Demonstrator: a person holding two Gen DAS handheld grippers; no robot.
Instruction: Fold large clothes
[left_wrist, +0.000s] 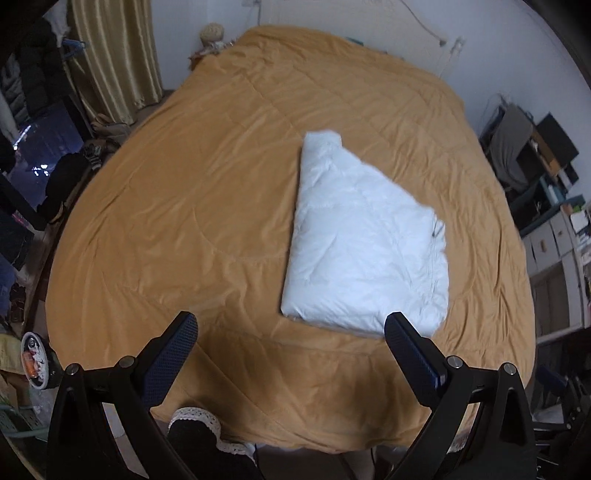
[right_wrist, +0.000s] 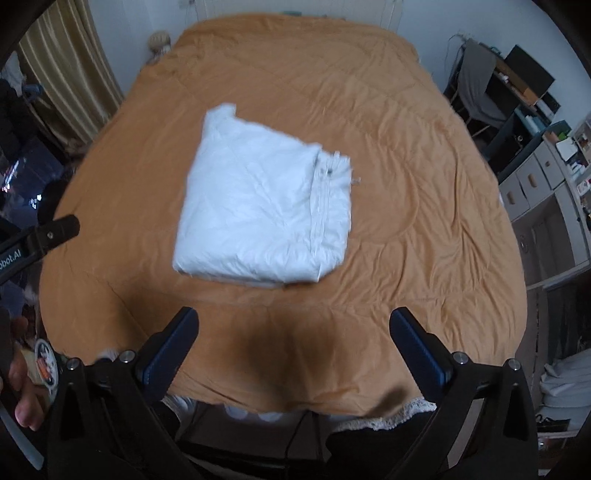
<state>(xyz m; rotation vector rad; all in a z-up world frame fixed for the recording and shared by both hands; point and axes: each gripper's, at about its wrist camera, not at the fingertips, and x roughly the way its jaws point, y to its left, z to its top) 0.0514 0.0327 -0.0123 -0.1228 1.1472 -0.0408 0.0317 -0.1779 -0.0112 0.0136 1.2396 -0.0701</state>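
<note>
A white padded garment (left_wrist: 364, 240) lies folded into a compact block on the orange bedspread (left_wrist: 184, 221). It also shows in the right wrist view (right_wrist: 258, 210), with its zipper edge on the right side. My left gripper (left_wrist: 290, 332) is open and empty, held above the bed's near edge, just short of the garment's near side. My right gripper (right_wrist: 293, 328) is open and empty, held back from the garment over the near edge of the bedspread (right_wrist: 424, 221). Part of the left gripper's body (right_wrist: 44, 236) shows at the left of the right wrist view.
Curtains (left_wrist: 114, 62) and dark clutter stand left of the bed. Shelves and a desk with boxes (right_wrist: 535, 155) stand to the right. A lace-trimmed bed skirt (right_wrist: 391, 413) hangs at the near edge. A hand (right_wrist: 22, 391) shows at lower left.
</note>
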